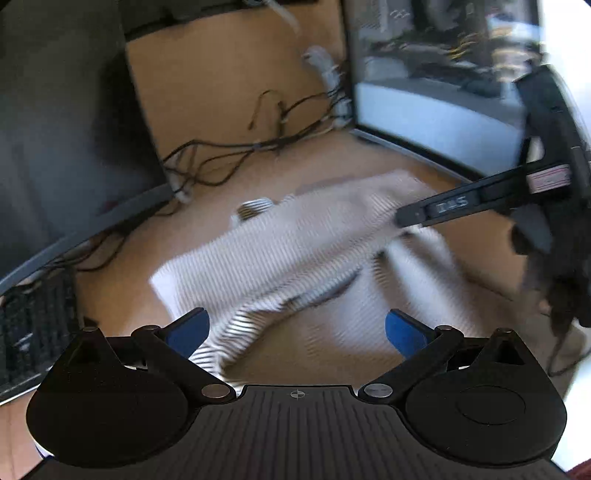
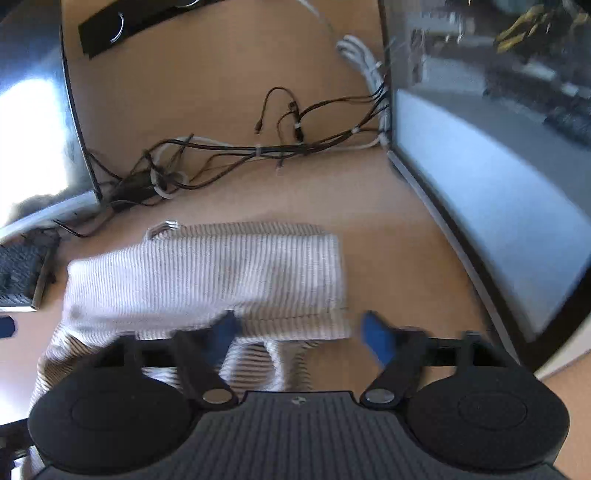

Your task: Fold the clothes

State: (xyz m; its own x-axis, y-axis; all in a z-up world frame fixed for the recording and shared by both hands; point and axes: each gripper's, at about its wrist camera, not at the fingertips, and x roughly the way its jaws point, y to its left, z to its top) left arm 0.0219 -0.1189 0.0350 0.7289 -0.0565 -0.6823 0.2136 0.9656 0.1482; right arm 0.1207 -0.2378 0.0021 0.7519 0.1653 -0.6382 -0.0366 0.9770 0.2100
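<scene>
A white and beige striped garment (image 1: 280, 254) lies partly folded on the wooden desk (image 1: 221, 92). In the right wrist view its top layer forms a folded rectangle (image 2: 207, 273), with looser striped cloth (image 2: 258, 365) below it near the camera. My left gripper (image 1: 295, 332) is open just above the garment's near edge, its blue pads (image 1: 186, 332) wide apart. My right gripper (image 2: 301, 336) is open too, over the near right corner of the fold. From the left wrist view, the right gripper's black fingers (image 1: 443, 206) reach in from the right, with the tip at the cloth.
A monitor (image 2: 498, 206) stands at the right and another (image 1: 55, 147) at the left. A tangle of cables (image 2: 236, 151) lies behind the garment. A keyboard (image 1: 33, 332) sits at the left edge. A black bar (image 2: 140, 22) lies at the back.
</scene>
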